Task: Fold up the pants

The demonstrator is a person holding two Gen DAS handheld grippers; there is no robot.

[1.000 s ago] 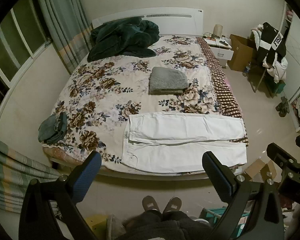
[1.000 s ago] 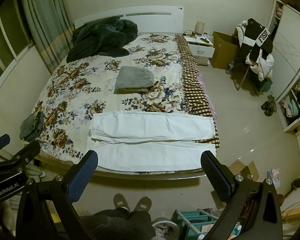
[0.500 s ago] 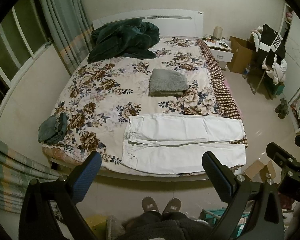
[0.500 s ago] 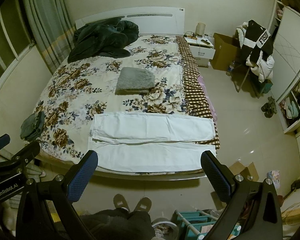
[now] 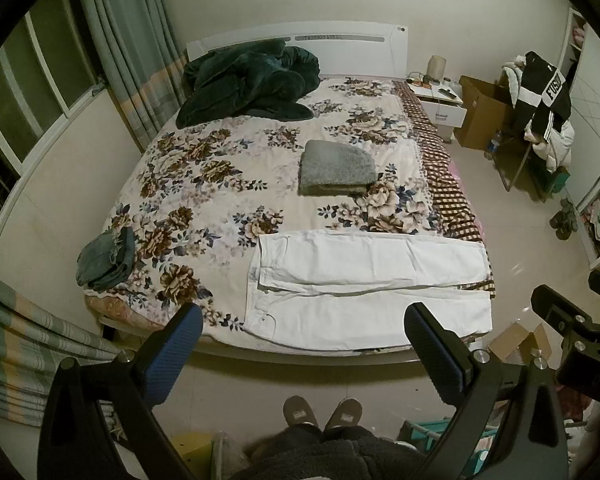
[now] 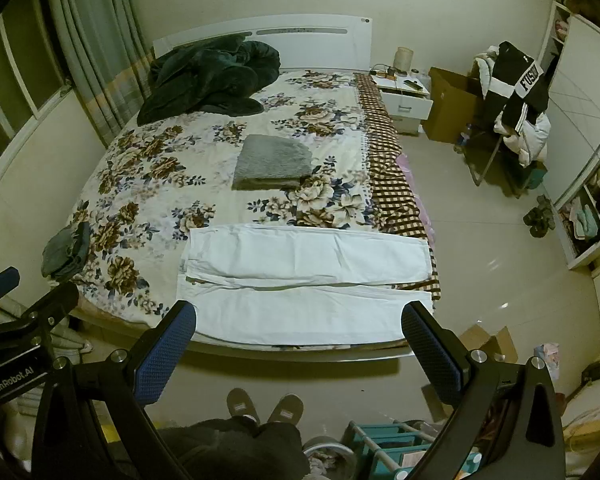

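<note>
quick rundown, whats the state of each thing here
white pants: spread flat, unfolded, at the bed's near edge
grey blanket: folded
dark green quilt: crumpled by the headboard
denim piece: bunched at the corner
left tool: open, empty
right tool: open, empty

White letters reading "GenRobot.AI" stand on the black body of the left gripper (image 6: 10, 382) at the edge of the right wrist view, and the black-and-white jacket draped over a chair (image 6: 518, 92) carries a white band lettered "FUS", the remainder cut off.
</note>
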